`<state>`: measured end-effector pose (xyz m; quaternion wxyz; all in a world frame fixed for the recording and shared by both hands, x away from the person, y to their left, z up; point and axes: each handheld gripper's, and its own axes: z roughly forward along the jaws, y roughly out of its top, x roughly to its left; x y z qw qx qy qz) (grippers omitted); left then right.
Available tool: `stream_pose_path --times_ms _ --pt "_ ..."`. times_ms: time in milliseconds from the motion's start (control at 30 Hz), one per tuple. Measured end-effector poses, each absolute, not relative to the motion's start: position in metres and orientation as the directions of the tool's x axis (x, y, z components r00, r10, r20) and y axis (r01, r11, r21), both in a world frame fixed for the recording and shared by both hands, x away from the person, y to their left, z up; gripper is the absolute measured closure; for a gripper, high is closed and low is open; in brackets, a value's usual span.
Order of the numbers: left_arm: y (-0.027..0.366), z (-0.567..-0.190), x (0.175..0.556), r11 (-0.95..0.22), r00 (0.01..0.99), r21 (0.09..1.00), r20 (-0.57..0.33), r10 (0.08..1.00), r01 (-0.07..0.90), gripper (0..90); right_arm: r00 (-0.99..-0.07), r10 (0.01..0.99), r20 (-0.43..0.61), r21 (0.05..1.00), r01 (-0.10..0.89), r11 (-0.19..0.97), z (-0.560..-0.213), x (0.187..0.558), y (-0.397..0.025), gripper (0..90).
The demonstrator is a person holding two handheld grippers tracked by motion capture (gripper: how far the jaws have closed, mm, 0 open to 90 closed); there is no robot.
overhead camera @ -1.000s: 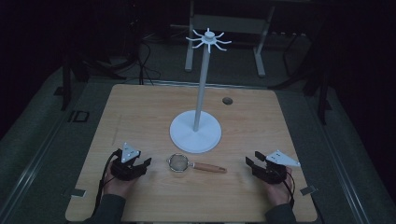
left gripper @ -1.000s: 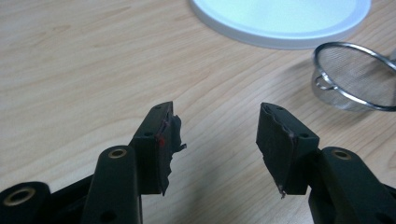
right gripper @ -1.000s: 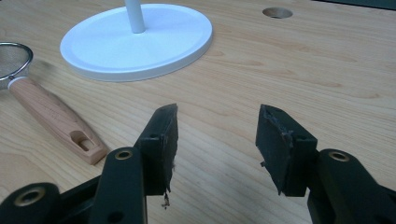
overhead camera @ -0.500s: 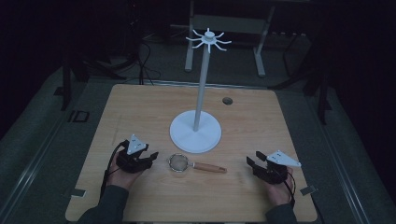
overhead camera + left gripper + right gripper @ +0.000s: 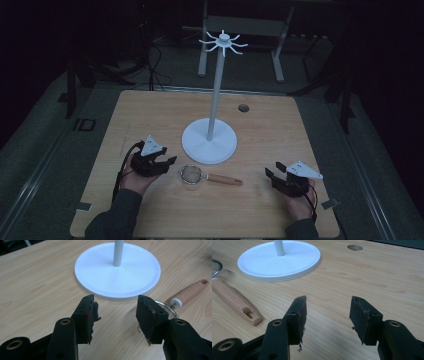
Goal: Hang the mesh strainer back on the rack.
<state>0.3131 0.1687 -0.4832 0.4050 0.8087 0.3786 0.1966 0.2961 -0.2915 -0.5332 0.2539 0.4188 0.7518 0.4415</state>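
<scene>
— Two hand-held grippers, is that right? How do they stand?

— Yes. At the near left of the wooden counter (image 5: 150, 115), the left hand-held gripper (image 5: 161, 161) has its jaws spread wide, nothing between them. The right hand-held gripper (image 5: 275, 170) sits at the near right, jaws just as wide and empty.

— And between them?

— A small strainer (image 5: 210, 176) lies flat on the counter, its mesh bowl toward the left hand-held gripper and its wooden handle (image 5: 224, 179) pointing toward the right one. In the left gripper view the metal rim (image 5: 166, 308) shows just behind the right-hand jaw; I cannot tell whether they touch.

— What stands behind it?

— A white stand (image 5: 210, 142) with a round base, just beyond the strainer's bowl. Its thin pole rises to a crown of hooks (image 5: 223, 42). Farther back there is a round hole (image 5: 243, 107) in the counter.
</scene>
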Motion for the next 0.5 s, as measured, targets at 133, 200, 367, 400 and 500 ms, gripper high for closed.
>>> stream_pose_path --times_ms 133,200,367,400,500 --pt "0.167 -0.48 0.316 -0.395 0.651 0.803 0.011 0.759 0.446 51.1 -0.517 0.856 -0.014 0.878 0.404 0.258 -0.532 0.296 -0.293 47.0" --pt "0.165 -0.479 0.317 -0.398 0.657 0.804 0.012 0.754 0.442 52.1 -0.515 0.857 -0.013 0.879 0.403 0.255 -0.532 0.296 -0.293 47.0" --pt "0.16 -0.474 0.319 -0.415 0.684 0.804 0.014 0.73 0.427 53.4 -0.515 0.857 -0.014 0.879 0.402 0.256 -0.532 0.295 -0.293 47.0" --pt "0.158 -0.473 0.32 -0.419 0.689 0.804 0.016 0.725 0.422 53.9 -0.515 0.857 -0.015 0.879 0.401 0.257 -0.532 0.295 -0.293 47.0" --pt "0.153 -0.47 0.32 -0.43 0.702 0.803 0.02 0.712 0.413 54.6 -0.515 0.857 -0.018 0.88 0.398 0.258 -0.532 0.295 -0.293 47.0"
